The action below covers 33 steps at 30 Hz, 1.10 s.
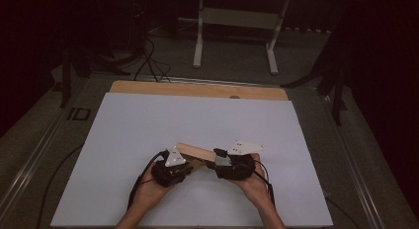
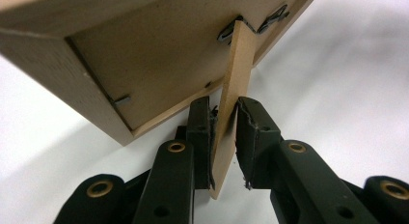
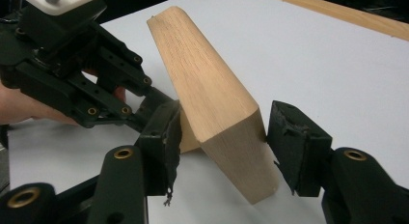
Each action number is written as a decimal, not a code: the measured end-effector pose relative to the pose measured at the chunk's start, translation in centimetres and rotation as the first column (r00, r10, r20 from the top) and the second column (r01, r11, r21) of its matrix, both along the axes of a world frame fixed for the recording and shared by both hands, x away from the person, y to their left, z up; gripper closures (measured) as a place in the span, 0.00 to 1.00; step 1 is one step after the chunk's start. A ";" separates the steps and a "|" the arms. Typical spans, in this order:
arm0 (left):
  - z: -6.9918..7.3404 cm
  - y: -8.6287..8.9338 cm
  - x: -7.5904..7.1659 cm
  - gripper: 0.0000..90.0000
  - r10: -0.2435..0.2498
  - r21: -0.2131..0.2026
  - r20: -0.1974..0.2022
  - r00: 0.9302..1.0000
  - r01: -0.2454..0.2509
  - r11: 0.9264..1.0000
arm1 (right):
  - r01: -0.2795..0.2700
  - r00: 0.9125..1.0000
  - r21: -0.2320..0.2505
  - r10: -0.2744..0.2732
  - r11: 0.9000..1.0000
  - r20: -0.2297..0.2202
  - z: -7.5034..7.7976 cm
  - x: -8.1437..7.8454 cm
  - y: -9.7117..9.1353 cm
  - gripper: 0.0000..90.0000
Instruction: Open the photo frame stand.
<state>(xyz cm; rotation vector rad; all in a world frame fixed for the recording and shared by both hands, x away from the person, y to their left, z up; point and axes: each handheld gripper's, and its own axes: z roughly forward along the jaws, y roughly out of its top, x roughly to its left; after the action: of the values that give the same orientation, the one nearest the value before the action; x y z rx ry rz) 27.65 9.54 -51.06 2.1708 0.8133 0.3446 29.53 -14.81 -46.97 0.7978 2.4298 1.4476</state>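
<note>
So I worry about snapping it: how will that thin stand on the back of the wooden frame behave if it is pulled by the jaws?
The stand looks like thin board hung from one small metal hinge, so it probably swings easily and could crack if twisted. The frame looks thick and stiff, likely light.

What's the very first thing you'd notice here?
A wooden picture frame held up over the white table between two black claws. The left claw pinches the frame's thin back stand, and the right claw sits around the frame's corner, one jaw not quite touching.
</note>
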 end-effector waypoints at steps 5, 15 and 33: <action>-0.2 0.0 -0.1 0.84 -0.004 0.008 -0.004 1.000 0.004 1.000 | -0.019 1.000 -0.001 0.019 1.000 -0.011 0.0 -0.2 0.0 0.49; -0.5 -0.1 -0.4 0.81 -0.012 0.023 -0.008 1.000 0.012 1.000 | -0.026 0.999 -0.005 0.026 1.000 -0.020 -0.2 -0.5 0.0 0.41; 0.1 0.8 -1.1 0.72 -0.007 -0.008 0.007 1.000 0.007 1.000 | -0.058 0.998 -0.036 0.057 0.998 -0.021 -0.1 -0.7 -0.4 0.37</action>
<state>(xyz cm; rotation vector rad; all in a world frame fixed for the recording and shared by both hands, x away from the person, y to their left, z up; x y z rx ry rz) 26.59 10.37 -50.96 2.1629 0.8020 0.3451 28.87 -15.18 -47.07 0.7433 2.5060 1.4172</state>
